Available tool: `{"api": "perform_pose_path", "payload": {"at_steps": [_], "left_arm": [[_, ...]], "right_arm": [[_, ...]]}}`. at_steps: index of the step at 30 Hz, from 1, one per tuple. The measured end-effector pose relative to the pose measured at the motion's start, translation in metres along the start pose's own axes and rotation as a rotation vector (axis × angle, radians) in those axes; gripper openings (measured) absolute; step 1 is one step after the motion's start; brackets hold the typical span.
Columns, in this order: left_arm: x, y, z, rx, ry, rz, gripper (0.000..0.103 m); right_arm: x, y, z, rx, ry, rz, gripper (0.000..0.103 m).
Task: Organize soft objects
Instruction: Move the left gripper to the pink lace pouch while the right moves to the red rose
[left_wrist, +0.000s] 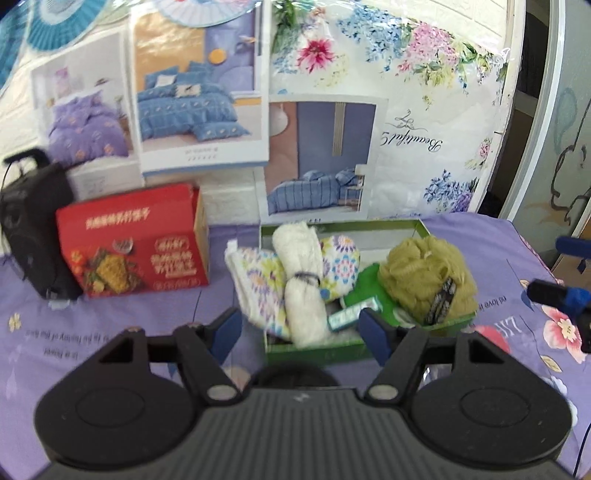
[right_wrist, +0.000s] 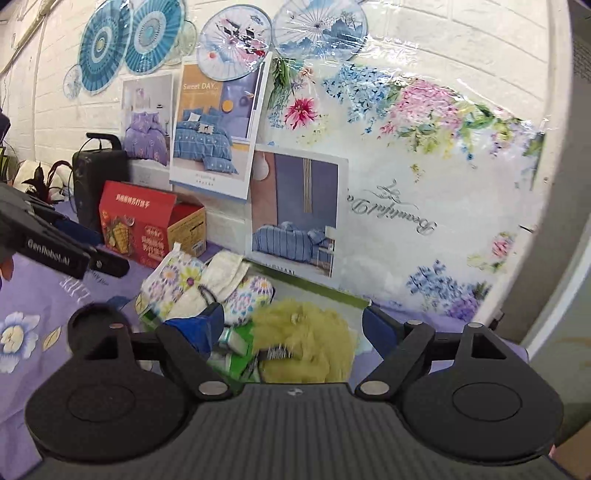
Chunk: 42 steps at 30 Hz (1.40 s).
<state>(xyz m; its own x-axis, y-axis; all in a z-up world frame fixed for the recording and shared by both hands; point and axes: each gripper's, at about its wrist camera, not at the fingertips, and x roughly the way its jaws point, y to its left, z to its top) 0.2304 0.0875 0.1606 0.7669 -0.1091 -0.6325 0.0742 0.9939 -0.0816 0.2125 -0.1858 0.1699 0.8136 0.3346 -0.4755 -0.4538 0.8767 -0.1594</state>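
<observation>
Both jaws stand apart, the left gripper (left_wrist: 301, 325) and right gripper (right_wrist: 293, 325) holding nothing. Inside the green box (left_wrist: 424, 225) lie a white towel (left_wrist: 299, 280), floral cloths (left_wrist: 258, 280) and an olive bath puff (left_wrist: 428, 280). A red carton (left_wrist: 133, 243) sits left of the box.

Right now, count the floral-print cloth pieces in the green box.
2. One floral cloth hangs over the green box at its left edge; the other lies right of the white rolled towel. They may be parts of one cloth; more could be hidden under the pile.
</observation>
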Motion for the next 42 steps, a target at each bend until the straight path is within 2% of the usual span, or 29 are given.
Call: {"api": "perform_pose_path", "payload": {"at_steps": [4, 7, 10, 13, 16, 19, 22, 26, 29, 32, 35, 38, 42], "left_arm": [[-0.025, 0.015, -0.047, -0.055, 0.016, 0.023, 0.071], [-0.04, 0.033, -0.086, -0.101, 0.039, 0.069, 0.072], [-0.044, 0.052, -0.125, -0.16, 0.077, 0.135, 0.072], [-0.035, 0.07, -0.15, -0.208, 0.116, 0.184, 0.072], [-0.02, 0.087, -0.161, -0.224, 0.133, 0.246, 0.072], [-0.007, 0.106, -0.164, -0.253, 0.123, 0.306, 0.072], [0.003, 0.13, -0.161, -0.296, 0.094, 0.337, 0.072], [0.019, 0.166, -0.146, -0.383, 0.052, 0.402, 0.072], [0.031, 0.194, -0.133, -0.46, 0.009, 0.436, 0.072], [0.041, 0.214, -0.123, -0.535, -0.016, 0.412, 0.072], [0.05, 0.223, -0.117, -0.571, -0.039, 0.373, 0.072], [0.059, 0.221, -0.112, -0.55, -0.038, 0.364, 0.072], [0.069, 0.211, -0.103, -0.497, -0.005, 0.316, 0.072]], "right_arm": [[-0.022, 0.018, -0.049, 0.042, 0.031, -0.019, 0.069], [-0.027, 0.033, -0.092, 0.141, 0.091, 0.012, 0.069], [-0.026, 0.05, -0.131, 0.284, 0.113, 0.017, 0.069], [-0.017, 0.068, -0.151, 0.409, 0.152, 0.041, 0.069], [-0.005, 0.091, -0.151, 0.397, 0.193, 0.071, 0.069], [0.004, 0.109, -0.139, 0.285, 0.221, 0.023, 0.069], [0.01, 0.114, -0.131, 0.235, 0.27, 0.037, 0.069], [0.02, 0.11, -0.128, 0.255, 0.328, 0.067, 0.069], [0.029, 0.105, -0.128, 0.321, 0.358, 0.084, 0.069], [0.038, 0.102, -0.127, 0.373, 0.369, 0.113, 0.069], [0.04, 0.105, -0.127, 0.355, 0.371, 0.099, 0.07], [0.039, 0.108, -0.129, 0.35, 0.377, 0.096, 0.07], [0.03, 0.105, -0.134, 0.401, 0.359, 0.06, 0.07]]}}
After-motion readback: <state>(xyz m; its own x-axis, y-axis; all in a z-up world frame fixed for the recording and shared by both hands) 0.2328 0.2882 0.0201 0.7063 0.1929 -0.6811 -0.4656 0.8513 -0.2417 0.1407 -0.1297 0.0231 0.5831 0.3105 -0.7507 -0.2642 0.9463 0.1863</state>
